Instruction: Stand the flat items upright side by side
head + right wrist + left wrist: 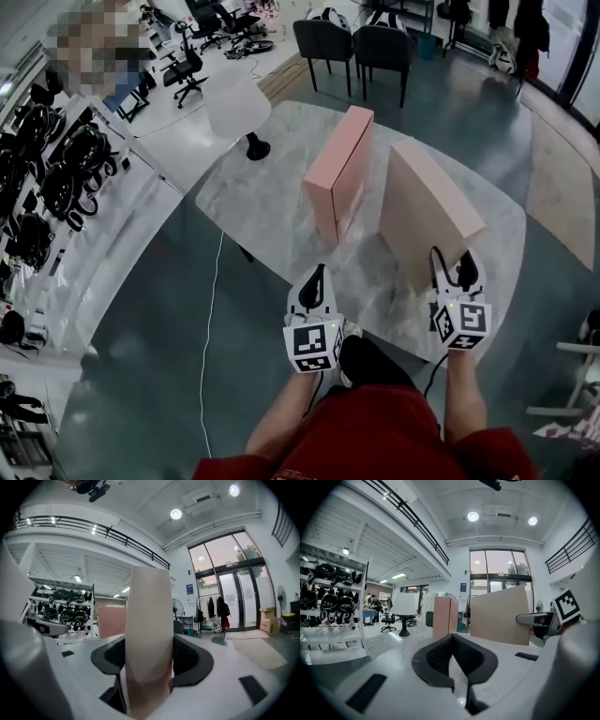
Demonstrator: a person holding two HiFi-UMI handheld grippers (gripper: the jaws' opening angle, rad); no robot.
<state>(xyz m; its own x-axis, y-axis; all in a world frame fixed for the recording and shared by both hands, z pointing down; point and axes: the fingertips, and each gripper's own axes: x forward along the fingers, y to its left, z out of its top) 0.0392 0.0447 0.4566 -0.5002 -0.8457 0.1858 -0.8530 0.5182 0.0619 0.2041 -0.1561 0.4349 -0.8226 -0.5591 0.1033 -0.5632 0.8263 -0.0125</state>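
Note:
Two flat boxes stand upright side by side on the marble table [272, 202]: a pink box [339, 173] on the left and a beige box [427, 211] on the right. My right gripper [453, 267] is shut on the beige box's near edge; in the right gripper view that edge [147, 611] fills the gap between the pads of the right gripper [149, 644]. The pink box [111, 620] shows behind on the left. My left gripper [316, 279] hovers just short of the pink box, shut and empty. The left gripper view looks past the left gripper [452, 637] at the pink box [444, 616] and the beige box [499, 616].
A white lamp on a black foot [239, 108] stands at the table's far left corner. Dark chairs [356, 47] stand beyond the table. Racks of dark helmets [56, 178] line the left side. A white cable [211, 309] runs across the floor by the table's near edge.

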